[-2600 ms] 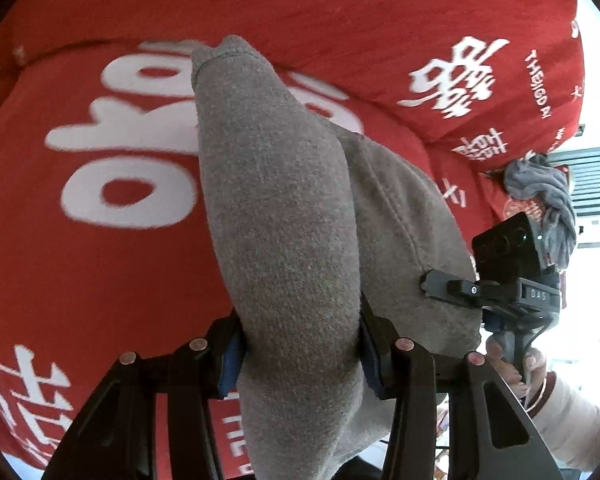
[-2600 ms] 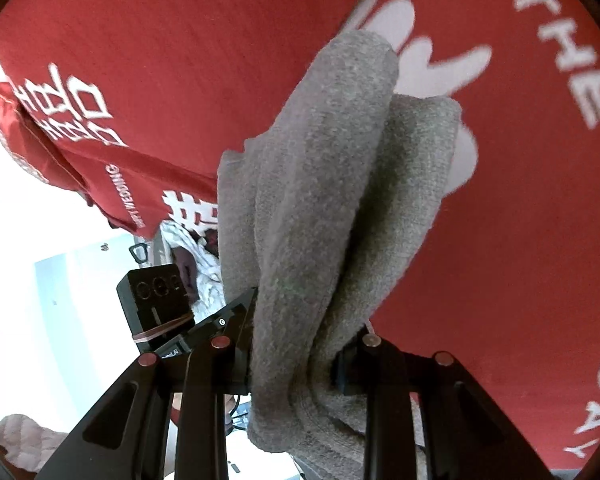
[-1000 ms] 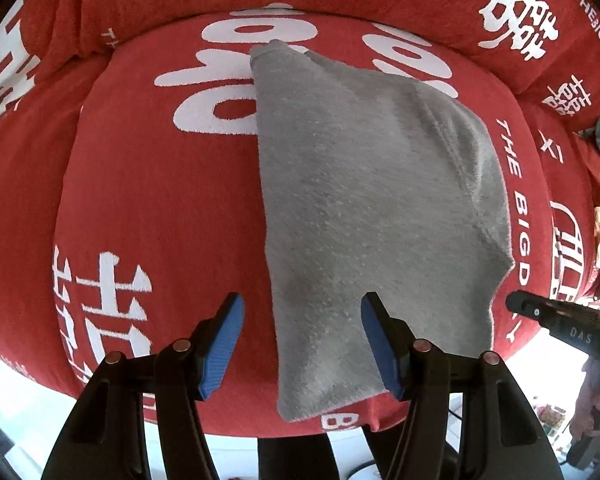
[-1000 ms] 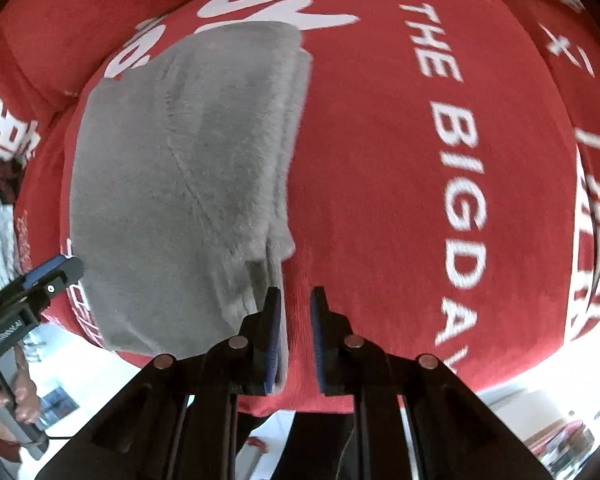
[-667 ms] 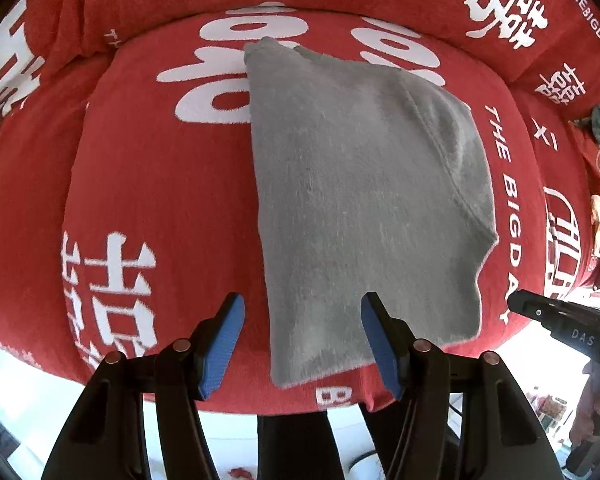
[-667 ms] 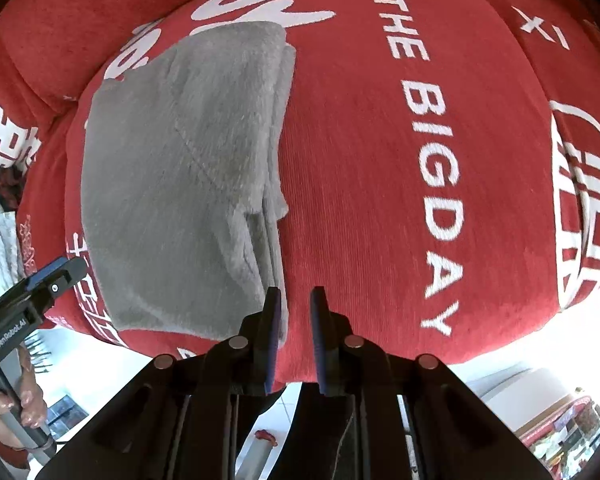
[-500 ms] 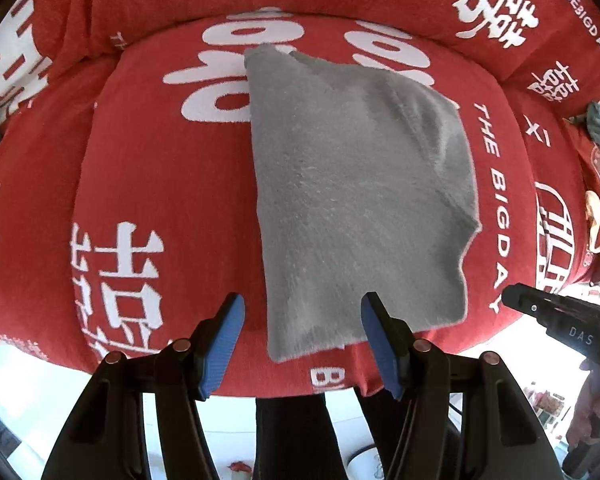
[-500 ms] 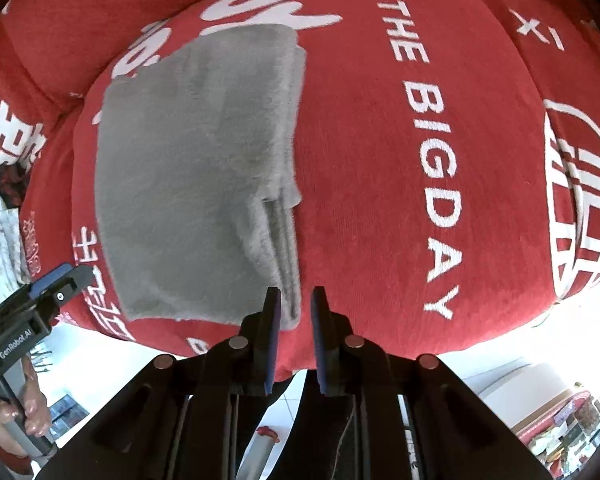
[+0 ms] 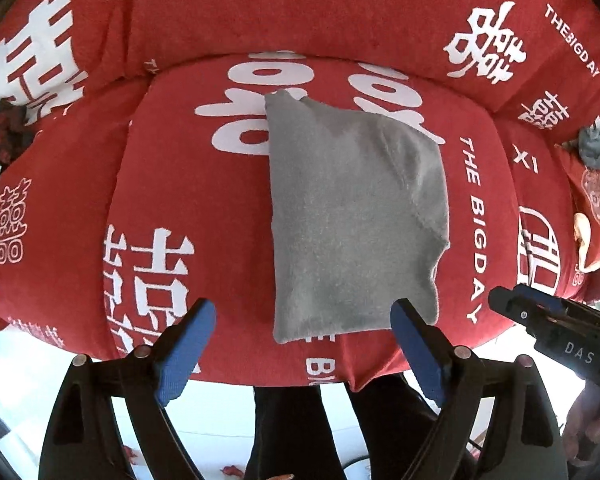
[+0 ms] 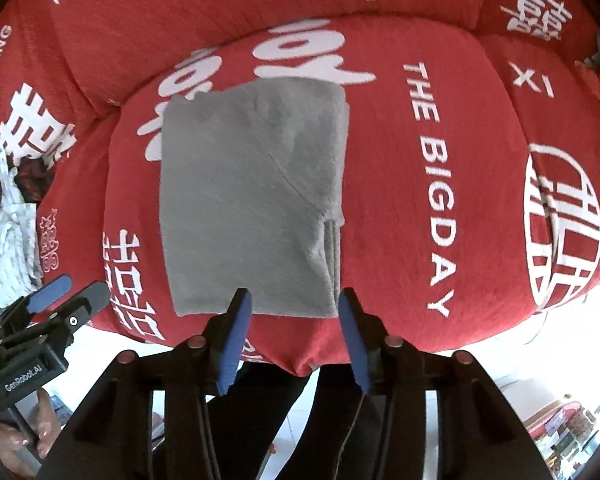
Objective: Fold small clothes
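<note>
A folded grey garment (image 9: 352, 224) lies flat on a red cushion (image 9: 180, 200) printed with white lettering. It also shows in the right wrist view (image 10: 252, 200) as a neat rectangle with layered edges at its right side. My left gripper (image 9: 302, 320) is open and empty, just off the garment's near edge. My right gripper (image 10: 296, 312) is open and empty, also at the garment's near edge. Each gripper shows at the side of the other's view.
A red backrest cushion (image 9: 300, 12) rises behind the seat. A crumpled grey cloth (image 9: 598, 144) lies at the far right. White and dark fabric (image 10: 4, 208) is heaped at the left. The seat's front edge (image 10: 300, 364) drops to a pale floor.
Both grippers let go of the grey garment and drew back from it. The right gripper, shut half a second ago, has opened. The garment now lies folded on the cushion.
</note>
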Available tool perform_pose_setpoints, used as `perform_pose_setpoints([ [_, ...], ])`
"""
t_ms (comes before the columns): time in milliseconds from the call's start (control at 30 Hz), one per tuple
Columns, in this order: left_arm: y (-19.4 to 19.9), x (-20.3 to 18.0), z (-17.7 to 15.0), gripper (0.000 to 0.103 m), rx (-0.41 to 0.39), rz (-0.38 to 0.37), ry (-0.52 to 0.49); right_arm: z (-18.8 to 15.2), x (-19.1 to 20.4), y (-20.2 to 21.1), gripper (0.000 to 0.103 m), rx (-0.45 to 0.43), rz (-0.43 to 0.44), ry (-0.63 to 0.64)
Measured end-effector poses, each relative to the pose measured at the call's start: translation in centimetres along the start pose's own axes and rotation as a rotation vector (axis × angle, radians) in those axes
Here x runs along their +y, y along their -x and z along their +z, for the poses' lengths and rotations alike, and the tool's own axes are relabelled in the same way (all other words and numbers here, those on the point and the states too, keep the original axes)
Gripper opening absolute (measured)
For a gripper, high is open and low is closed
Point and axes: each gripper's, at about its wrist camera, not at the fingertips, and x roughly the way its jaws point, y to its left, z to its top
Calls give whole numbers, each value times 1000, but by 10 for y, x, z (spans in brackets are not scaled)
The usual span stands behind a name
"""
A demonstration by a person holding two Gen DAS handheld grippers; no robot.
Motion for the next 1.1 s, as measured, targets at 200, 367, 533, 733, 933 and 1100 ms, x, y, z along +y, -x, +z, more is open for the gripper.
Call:
perform_pose_setpoints([
  [200,12,1,-3,103,-18,52,-9,-2,16,13,77,-32,-31,34],
  [367,20,-4,-5,103,-41,97,-41,-5,22,22,87,-76,-63,39],
  [533,30,-8,-8,103,-73,157,-45,-5,23,28,87,-71,-77,34],
  [733,29,-7,-9,103,-47,126,-24,-5,26,36,87,-83,-111,48],
  [933,32,-12,-9,103,-39,132,-33,-6,27,38,87,-80,-118,51],
  [1100,32,-13,-9,103,-33,131,-24,-5,28,38,87,-77,-116,52],
])
